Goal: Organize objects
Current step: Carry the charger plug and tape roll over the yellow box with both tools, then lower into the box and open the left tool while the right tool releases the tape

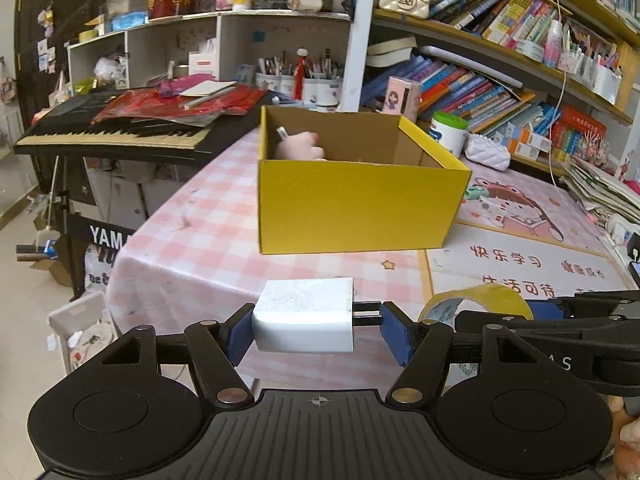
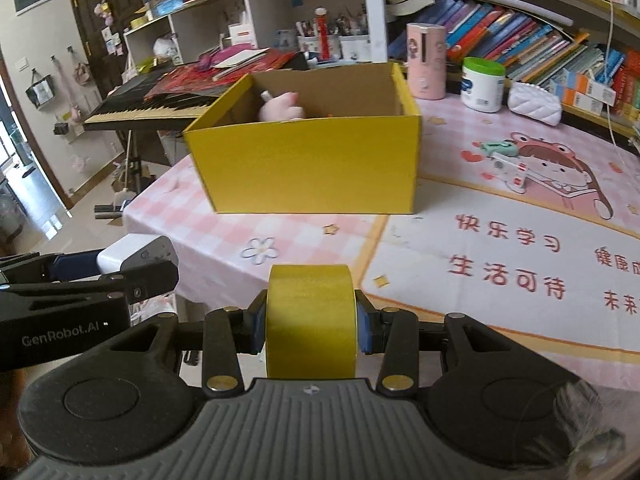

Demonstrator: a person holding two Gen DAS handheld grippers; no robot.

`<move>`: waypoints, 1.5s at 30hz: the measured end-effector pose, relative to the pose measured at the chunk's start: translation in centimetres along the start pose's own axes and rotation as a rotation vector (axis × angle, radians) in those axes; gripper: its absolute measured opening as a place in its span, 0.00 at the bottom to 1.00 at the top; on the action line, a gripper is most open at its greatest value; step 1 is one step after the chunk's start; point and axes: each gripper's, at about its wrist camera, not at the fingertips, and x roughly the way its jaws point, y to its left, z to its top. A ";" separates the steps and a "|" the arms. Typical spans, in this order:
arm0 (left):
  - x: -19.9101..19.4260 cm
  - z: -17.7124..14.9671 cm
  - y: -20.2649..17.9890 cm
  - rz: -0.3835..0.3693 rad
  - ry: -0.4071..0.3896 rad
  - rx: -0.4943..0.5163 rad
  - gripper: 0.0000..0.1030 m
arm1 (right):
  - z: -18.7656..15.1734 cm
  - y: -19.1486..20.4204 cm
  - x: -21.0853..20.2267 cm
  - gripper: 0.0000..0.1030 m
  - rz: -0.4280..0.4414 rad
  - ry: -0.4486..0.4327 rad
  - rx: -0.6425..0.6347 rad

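Note:
My left gripper (image 1: 316,326) is shut on a white charger plug (image 1: 304,316), held above the table's near edge in front of the yellow box (image 1: 356,204). My right gripper (image 2: 311,326) is shut on a roll of yellow tape (image 2: 311,316), held upright in front of the same box (image 2: 312,164). The tape also shows in the left wrist view (image 1: 476,300), and the charger shows in the right wrist view (image 2: 132,254). The open box holds a pink plush toy (image 1: 300,146), which also shows in the right wrist view (image 2: 282,108).
The pink checked table (image 1: 192,240) carries a printed desk mat (image 2: 520,248), a white-green jar (image 2: 482,84), a pink canister (image 2: 426,60), a white pouch (image 2: 534,104) and small toys (image 2: 504,160). A keyboard (image 1: 120,128) stands left. Bookshelves (image 1: 500,40) line the back.

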 end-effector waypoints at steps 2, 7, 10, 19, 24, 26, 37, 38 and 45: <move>-0.4 -0.1 0.5 -0.002 -0.005 -0.004 0.64 | 0.0 0.7 -0.1 0.38 0.002 -0.002 -0.006; -0.7 0.0 1.3 -0.011 -0.016 -0.014 0.64 | 0.0 1.9 -0.2 0.38 0.000 0.002 -0.016; -0.8 0.3 1.8 -0.016 -0.030 -0.022 0.64 | 0.3 2.3 -0.2 0.38 -0.005 -0.003 -0.023; 0.1 3.4 2.2 -0.021 -0.101 -0.021 0.64 | 3.7 1.5 -0.4 0.38 -0.029 -0.094 -0.025; 1.1 6.2 2.3 -0.008 -0.154 -0.031 0.64 | 7.5 0.4 -0.5 0.38 -0.035 -0.180 -0.007; 1.6 7.4 2.2 0.002 -0.175 -0.025 0.64 | 9.3 0.0 -0.5 0.38 -0.030 -0.221 -0.006; 8.2 12.1 0.9 0.045 -0.177 -0.008 0.64 | 19.0 -1.7 2.4 0.38 0.005 -0.366 -0.060; 8.9 12.4 0.8 0.049 -0.169 -0.008 0.64 | 19.6 -1.8 2.9 0.38 0.011 -0.365 -0.069; 12.7 12.8 -0.1 0.076 -0.103 0.019 0.64 | 21.6 -2.1 7.0 0.38 0.053 -0.316 -0.134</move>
